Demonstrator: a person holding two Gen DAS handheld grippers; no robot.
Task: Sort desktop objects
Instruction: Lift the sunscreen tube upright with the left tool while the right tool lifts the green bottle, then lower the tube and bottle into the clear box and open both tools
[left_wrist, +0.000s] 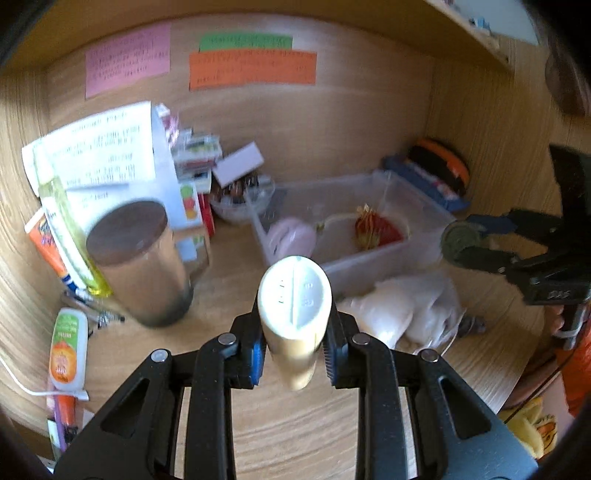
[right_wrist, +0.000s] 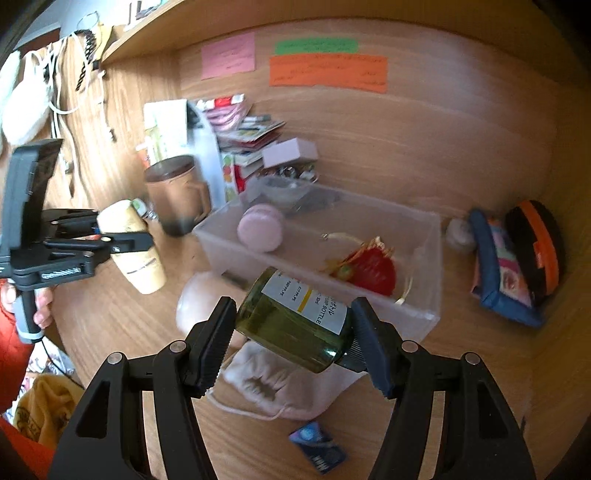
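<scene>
Desk (right_wrist: 480, 369): both jaws gripping bottles, above bin (right_wrist: 428, 258).

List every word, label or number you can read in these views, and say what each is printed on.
"BOTTLE": white label of the green bottle held in the right gripper; the label's other lines are too small or cut off to read.
Pink note, green note, orange note on the back panel: writing blurred, unreadable.
Cream bottle in the left gripper: embossed marks, illegible.
White papers and orange-labelled tube: print blurred.
</scene>
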